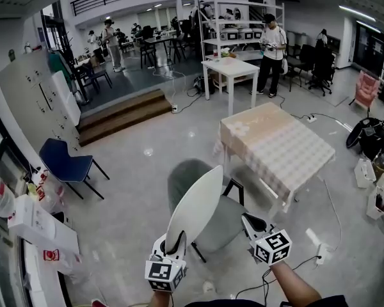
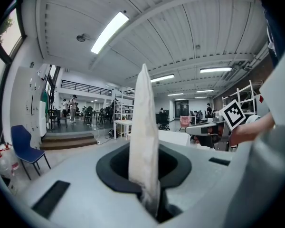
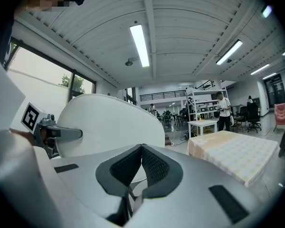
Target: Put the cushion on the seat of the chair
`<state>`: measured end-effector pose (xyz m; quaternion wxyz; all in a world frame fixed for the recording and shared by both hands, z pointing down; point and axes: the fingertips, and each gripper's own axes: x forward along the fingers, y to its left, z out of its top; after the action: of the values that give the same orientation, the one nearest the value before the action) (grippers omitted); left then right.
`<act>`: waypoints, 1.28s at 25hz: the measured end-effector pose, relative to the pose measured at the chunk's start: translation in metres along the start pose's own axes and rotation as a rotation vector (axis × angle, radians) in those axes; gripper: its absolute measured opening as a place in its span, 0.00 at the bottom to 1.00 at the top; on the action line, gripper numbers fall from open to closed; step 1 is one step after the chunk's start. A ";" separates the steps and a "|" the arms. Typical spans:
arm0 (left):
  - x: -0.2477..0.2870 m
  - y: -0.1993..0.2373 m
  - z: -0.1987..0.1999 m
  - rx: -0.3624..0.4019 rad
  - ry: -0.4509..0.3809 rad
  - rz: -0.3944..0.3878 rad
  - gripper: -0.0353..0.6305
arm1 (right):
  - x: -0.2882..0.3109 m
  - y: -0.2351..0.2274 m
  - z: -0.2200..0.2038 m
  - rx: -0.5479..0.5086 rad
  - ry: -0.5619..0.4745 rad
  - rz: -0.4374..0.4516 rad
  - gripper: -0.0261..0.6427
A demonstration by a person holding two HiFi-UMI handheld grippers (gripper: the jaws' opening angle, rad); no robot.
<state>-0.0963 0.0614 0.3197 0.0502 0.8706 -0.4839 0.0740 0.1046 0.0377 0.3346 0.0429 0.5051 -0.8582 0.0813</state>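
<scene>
Step in hand: carrying the cushion [image 1: 197, 206] to the chair [image 1: 225, 219]; not placed yet. Left gripper [image 1: 173, 243] is clamped on the cushion's lower edge and holds it upright, in the air over the near side of the chair. Right gripper [image 1: 248, 221] has its jaws pressed together with nothing between them, just beside the cushion and over the seat.

Next move, my read: tip the cushion flat, centre it over the seat, lower until it rests there, then release; the right gripper could steady the free end.

View differences: only the head view shows the chair and the checked-cloth desk [image 1: 278, 146] behind it; the left gripper view shows the cushion edge-on in the jaws; the right gripper view shows its broad face.
</scene>
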 end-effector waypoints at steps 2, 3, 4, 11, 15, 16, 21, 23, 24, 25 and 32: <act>0.007 0.011 0.001 -0.002 0.001 -0.004 0.14 | 0.012 -0.001 0.002 -0.005 0.006 -0.001 0.07; 0.011 0.017 0.001 -0.001 0.001 -0.006 0.14 | 0.019 -0.001 0.003 -0.007 0.007 -0.002 0.07; 0.016 0.024 0.002 0.000 0.002 -0.007 0.14 | 0.027 -0.001 0.005 -0.009 0.009 -0.003 0.07; 0.045 0.053 -0.001 0.006 0.014 -0.024 0.14 | 0.063 -0.011 0.004 -0.002 0.024 -0.021 0.07; 0.058 0.070 0.000 -0.001 0.008 -0.027 0.14 | 0.082 -0.013 0.003 0.000 0.032 -0.025 0.07; 0.061 0.073 0.000 -0.003 0.006 -0.027 0.14 | 0.086 -0.014 0.004 -0.002 0.033 -0.025 0.07; 0.072 0.085 0.002 -0.009 -0.002 -0.037 0.14 | 0.100 -0.013 0.006 -0.004 0.033 -0.033 0.07; 0.072 0.086 0.000 -0.016 -0.006 -0.042 0.14 | 0.102 -0.012 0.004 -0.005 0.038 -0.037 0.07; 0.073 0.085 -0.001 -0.020 -0.006 -0.045 0.14 | 0.102 -0.012 0.003 -0.006 0.041 -0.038 0.07; 0.073 0.084 -0.002 -0.022 -0.006 -0.048 0.14 | 0.102 -0.011 0.002 -0.008 0.043 -0.039 0.07; 0.074 0.088 -0.009 -0.035 -0.009 -0.056 0.14 | 0.104 -0.010 0.003 -0.023 0.041 -0.047 0.07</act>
<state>-0.1334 -0.0459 0.3433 0.0652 0.8830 -0.4609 0.0602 0.0631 -0.0568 0.3490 0.0681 0.5226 -0.8460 0.0806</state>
